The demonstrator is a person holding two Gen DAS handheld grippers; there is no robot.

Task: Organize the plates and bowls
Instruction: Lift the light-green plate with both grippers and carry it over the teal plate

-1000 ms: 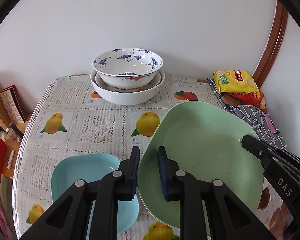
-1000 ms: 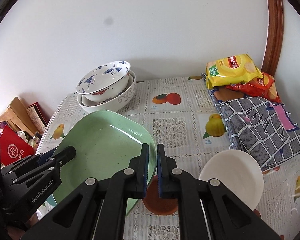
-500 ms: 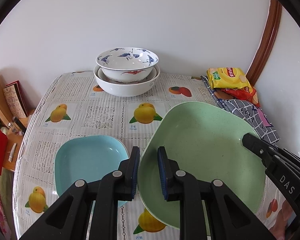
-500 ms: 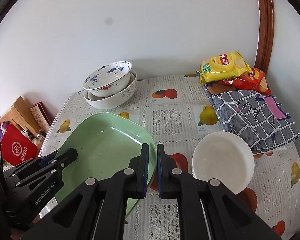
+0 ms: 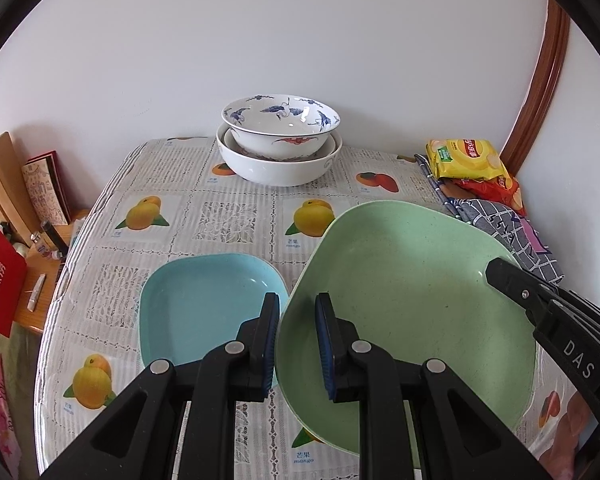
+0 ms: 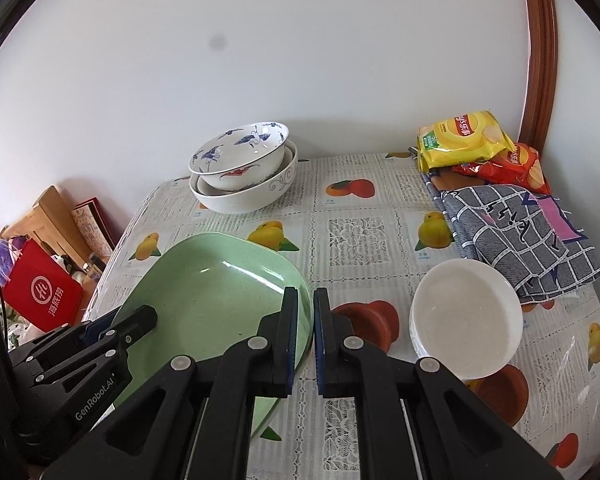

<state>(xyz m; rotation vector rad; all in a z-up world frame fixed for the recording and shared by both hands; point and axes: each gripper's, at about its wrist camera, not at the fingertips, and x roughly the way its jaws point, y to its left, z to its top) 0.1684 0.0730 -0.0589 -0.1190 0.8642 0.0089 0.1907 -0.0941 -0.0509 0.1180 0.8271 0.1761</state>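
In the left wrist view, a light blue plate [image 5: 208, 304] lies flat on the tabletop [image 5: 228, 220] at lower left of centre, partly behind the left finger of the left gripper [image 5: 297, 344]. That gripper is nearly closed, clamped on the left rim of the large green plate [image 5: 412, 296], which fills the lower right of the frame, tilted and lifted off the cloth. The right gripper [image 5: 496, 270] reaches in from the right edge and meets the plate's far right rim. At upper centre, against the wall, a blue-and-white patterned bowl [image 5: 280, 120] sits nested in a larger white bowl [image 5: 278, 166]; a yellow crisp bag [image 5: 464, 160] lies at upper right. In the right wrist view, the green plate [image 6: 220, 296] lies at lower left, and the right gripper [image 6: 307, 338], closed tight, pinches its right rim, while the left gripper [image 6: 148, 314] holds the opposite edge at far left. Both grippers point downward at a slant. A white bowl [image 6: 466, 320] stands on the tabletop to the right, just beside a folded checked cloth [image 6: 516, 236].
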